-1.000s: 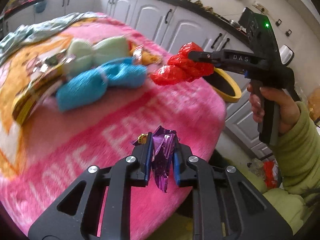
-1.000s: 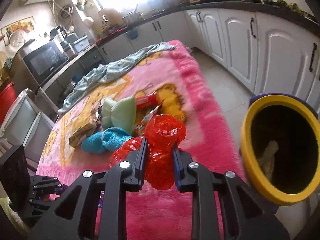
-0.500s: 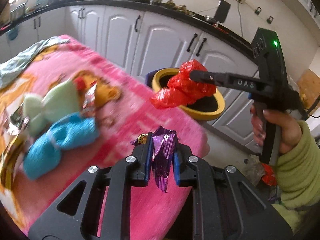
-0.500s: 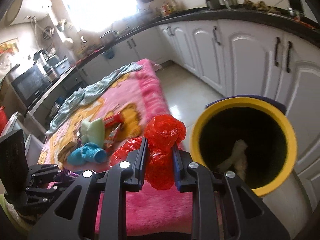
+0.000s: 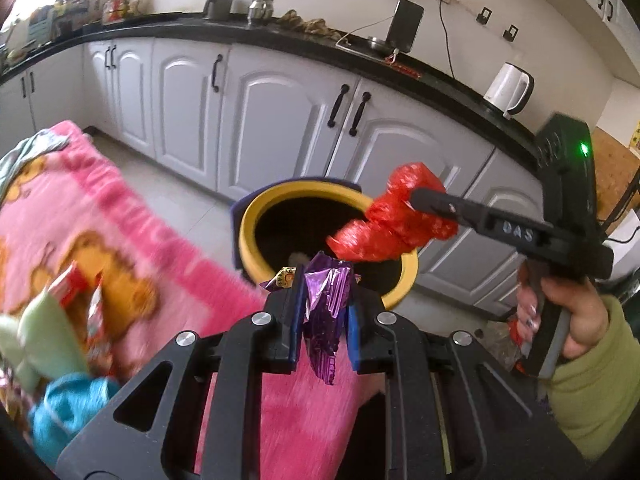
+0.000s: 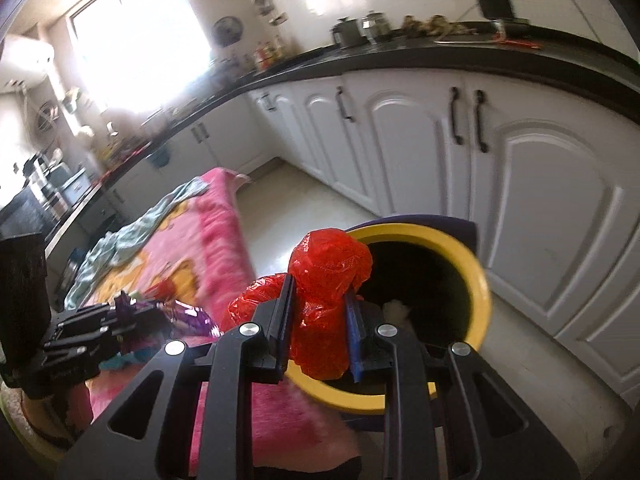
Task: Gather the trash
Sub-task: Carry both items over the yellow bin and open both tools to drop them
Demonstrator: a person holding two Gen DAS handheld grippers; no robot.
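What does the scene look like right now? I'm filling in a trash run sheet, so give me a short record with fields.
left claw: shut on the purple foil wrapper
right claw: shut on the red plastic bag
bin: yellow-rimmed bin on the floor beside the pink blanket, open top, some pale trash inside
red bag position: over the bin's rim in the left wrist view
left on blanket: blue cloth, pale green cloth, snack wrappers
released yet: no

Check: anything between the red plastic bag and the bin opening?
Nothing visible. The right hand-held gripper holds the red plastic bag at the yellow-rimmed bin, whose mouth is open and lidless. The purple wrapper sits beside, not between.
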